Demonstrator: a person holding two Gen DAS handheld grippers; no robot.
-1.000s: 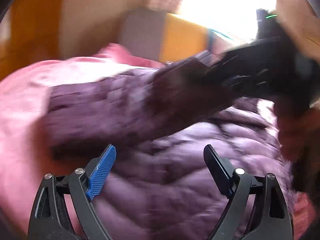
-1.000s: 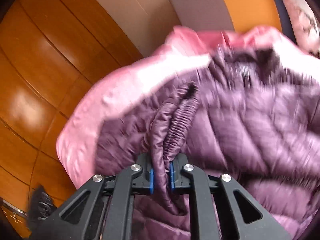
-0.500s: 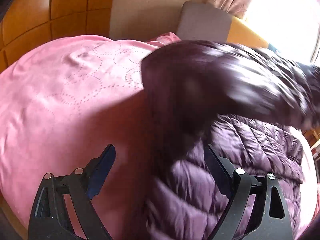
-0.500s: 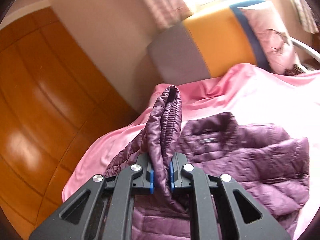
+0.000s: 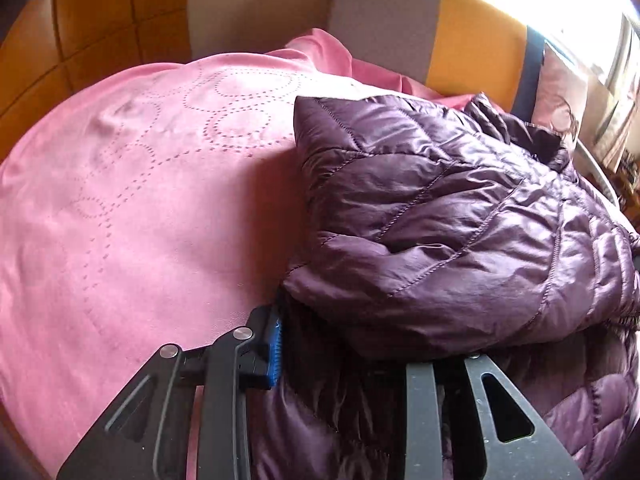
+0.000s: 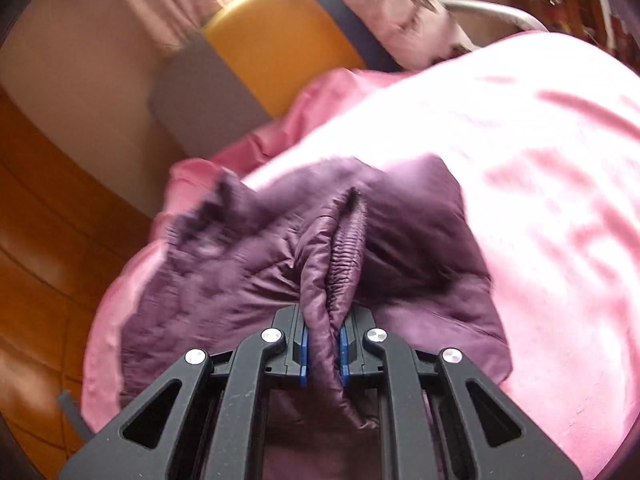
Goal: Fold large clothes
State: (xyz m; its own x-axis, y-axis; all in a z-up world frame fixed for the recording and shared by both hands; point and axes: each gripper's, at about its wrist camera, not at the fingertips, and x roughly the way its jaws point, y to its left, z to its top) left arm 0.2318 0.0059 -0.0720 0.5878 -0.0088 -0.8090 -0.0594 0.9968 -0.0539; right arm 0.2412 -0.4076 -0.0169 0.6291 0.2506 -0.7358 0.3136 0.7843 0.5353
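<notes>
A purple quilted puffer jacket point(image 5: 432, 216) lies on a pink bedspread point(image 5: 152, 208), one part folded over the rest. My left gripper point(image 5: 360, 344) sits low at the jacket's near edge. Its left finger point(image 5: 274, 344) presses against the fabric; the folded layer hides the right fingertip, so its grip is unclear. In the right wrist view my right gripper point(image 6: 323, 354) is shut on the jacket's elastic sleeve cuff point(image 6: 344, 248) and holds it just above the jacket body point(image 6: 224, 276) on the bedspread point(image 6: 540, 168).
A headboard with grey point(image 5: 384, 12), orange and navy panels stands at the far end. A patterned pillow point(image 6: 404, 8) leans against it. Wooden wall panels point(image 6: 52, 240) run along the bed's left side. Bare bedspread lies left of the jacket.
My right gripper carried the sleeve cuff across and lowered it over the jacket body. My left gripper, open before, has narrowed at the jacket's near edge, and the folded layer now lies over it.
</notes>
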